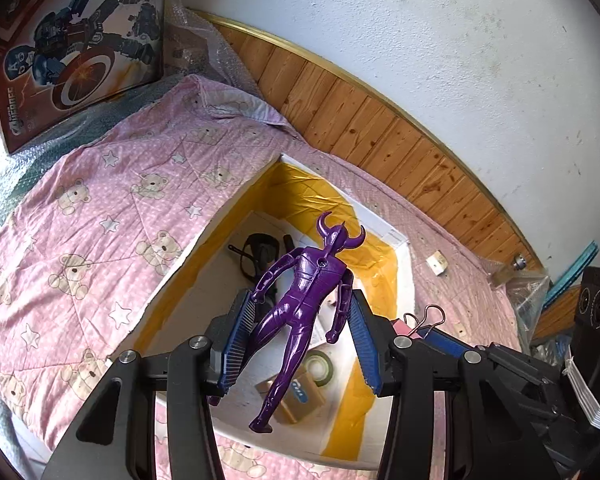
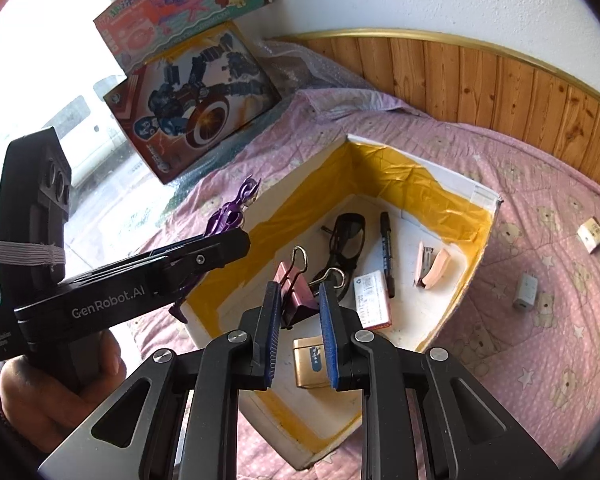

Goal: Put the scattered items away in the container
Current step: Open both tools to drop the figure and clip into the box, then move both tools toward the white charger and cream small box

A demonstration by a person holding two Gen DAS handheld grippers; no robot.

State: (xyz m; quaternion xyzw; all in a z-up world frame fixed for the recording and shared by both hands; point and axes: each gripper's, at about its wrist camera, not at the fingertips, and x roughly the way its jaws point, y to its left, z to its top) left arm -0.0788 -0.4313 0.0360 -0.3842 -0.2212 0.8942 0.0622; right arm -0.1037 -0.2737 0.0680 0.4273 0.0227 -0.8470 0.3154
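Purple plastic, glossy and horned: a toy figure (image 1: 300, 304) hangs between the blue pads of the left gripper (image 1: 304, 328), directly above the open white box (image 1: 236, 200) with yellow tape around its inner walls. The figure's long axis runs along the fingers, head pointing away from the wrist and feet trailing back toward it. The pads stand to either side of its torso and arms; whether they press it firmly or have just let go cannot be told, though the figure appears held there rather than falling.

From the right wrist view, the left gripper reaches in from the left at a slight upward slant, its tip over the box's near-left wall, a hand (image 2: 56, 396) wrapped round its handle. The right gripper (image 2: 300, 320) is clenched on a pink binder clip (image 2: 292, 292), whose wire loops stick up past the fingertips. It too hovers over the box, nearer the front corner.

Both loads sit above the container, so the coming move looks like a simple release downward. The left side seems further along.

Already on the box floor lie dark glasses (image 2: 346, 240), a black marker (image 2: 387, 256), a small stapler (image 2: 430, 266), a card (image 2: 374, 300) and a gold tin (image 2: 310, 362). Two small white plugs (image 2: 526, 292) remain on the pink bear-print quilt (image 2: 540, 360), well apart from the box, to its right.
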